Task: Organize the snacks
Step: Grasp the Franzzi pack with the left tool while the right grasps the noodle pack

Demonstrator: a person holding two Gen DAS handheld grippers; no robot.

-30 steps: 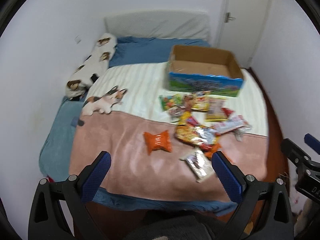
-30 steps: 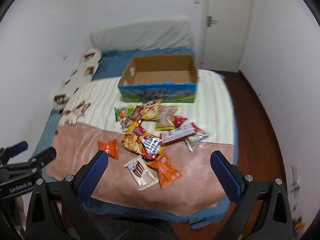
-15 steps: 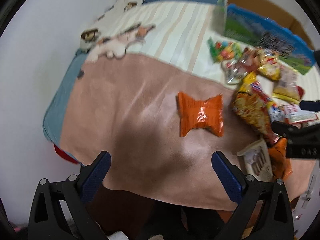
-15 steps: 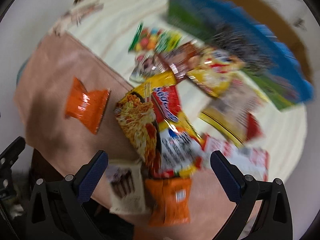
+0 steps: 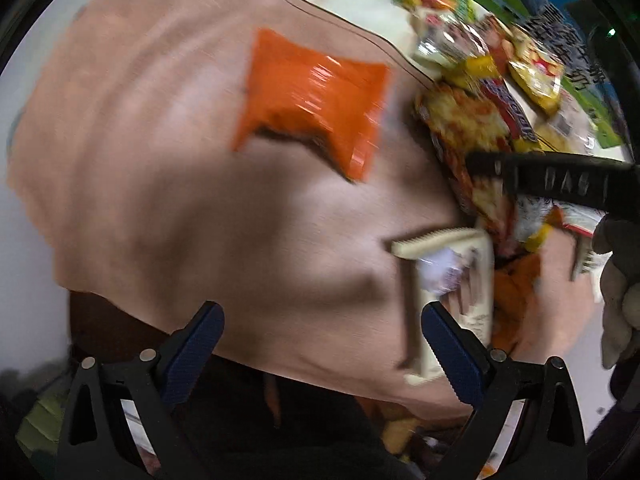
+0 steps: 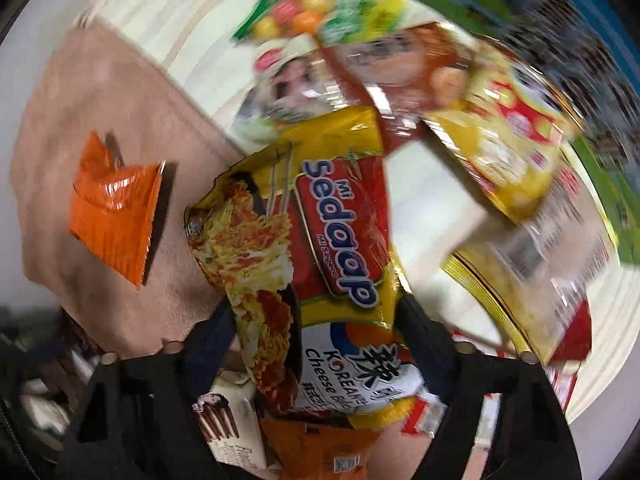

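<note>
The snacks lay heaped on a bed, partly on a pink blanket [image 5: 160, 168] and partly on a pale striped sheet [image 6: 192, 20] beyond it. The right gripper [image 6: 316, 344] was down over the noodle packet [image 6: 320, 248], its dark blue fingers [image 6: 208, 344] spread wide, one on either side of the packet's lower end; whether they actually touched it I could not tell. That packet was yellow and red and read "Mi Sedaap" in white on blue letters, with "Korean" and "Cheese" on the white patch below, beside some Chinese characters.

Off to its left, apart on the blanket, sat a shiny orange packet [image 6: 116, 216], with no print I could make out. A cream biscuit packet [image 6: 232, 424] showing chocolate sticks lay just under the gripper's left finger, touching another orange bag [image 6: 320, 452]. Farther up were a green candy bag [image 6: 320, 8] with coloured balls and a yellow packet [image 6: 508, 148], their writing too blurred to read.

The left gripper [image 5: 320, 352] hung over the blanket's near edge, jaws wide apart and holding nothing, the cream packet just beside its right finger. The blue and green printed box [image 5: 552, 20] stood at the far side of the pile.
</note>
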